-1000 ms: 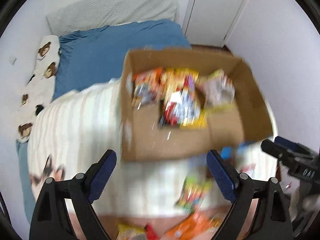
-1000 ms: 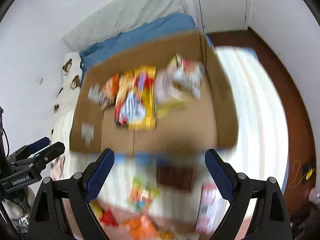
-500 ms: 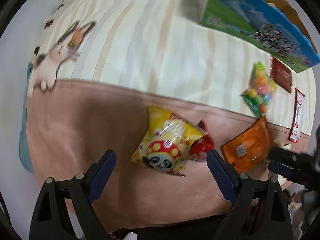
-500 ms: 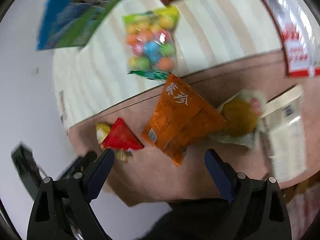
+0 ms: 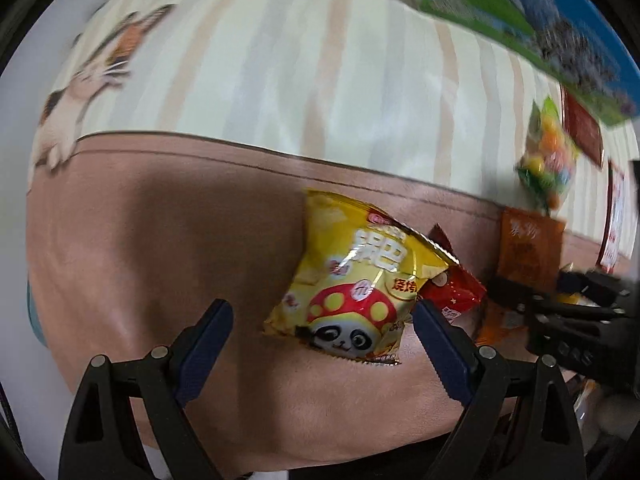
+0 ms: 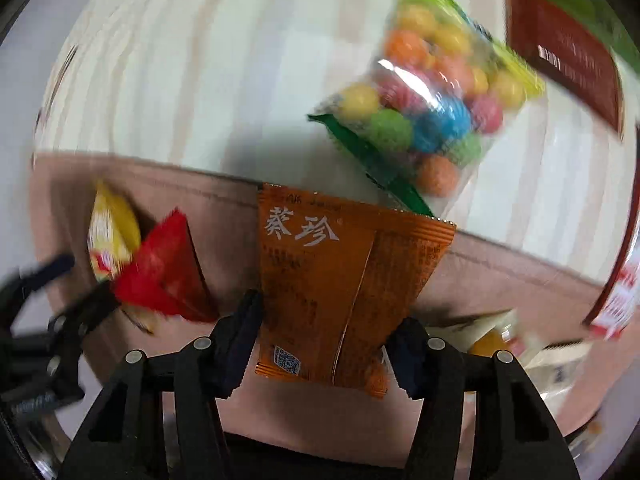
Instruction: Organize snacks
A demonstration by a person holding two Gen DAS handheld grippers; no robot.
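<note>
Left wrist view, L to R: cat-print patch [image 5: 92,76] at upper left on the pale striped blanket [image 5: 304,80], w/ a brown suede-like band [image 5: 160,240] across the lower half. Left gripper [image 5: 322,326] at bottom centre, jaws wide apart, holding nothing. Yellow foil chip bag with a panda and red mushroom cap [image 5: 356,280] lies on the brown band, its lower end between the blue finger pads [image 5: 208,332]; contact w/ either pad can't be told. Small red foil packet [image 5: 452,292] tucked under the bag's right edge, just beside the right pad. Further right: orange packet, then clear bag of coloured candy balls [image 5: 548,160] above it, blurred.

Right wrist view, L to R: yellow bag and red packet at left, blurred. Right gripper [image 6: 332,344] at bottom centre, jaws at moderate width, straddling the flat orange foil sachet with white characters [image 6: 344,284]; both pads sit right at the sachet's sides, whether they pinch it yet can't be told. Candy-ball bag at upper right, its green edge touching the sachet's top. Dark red flat packet [image 6: 568,60] at far upper right.
</note>
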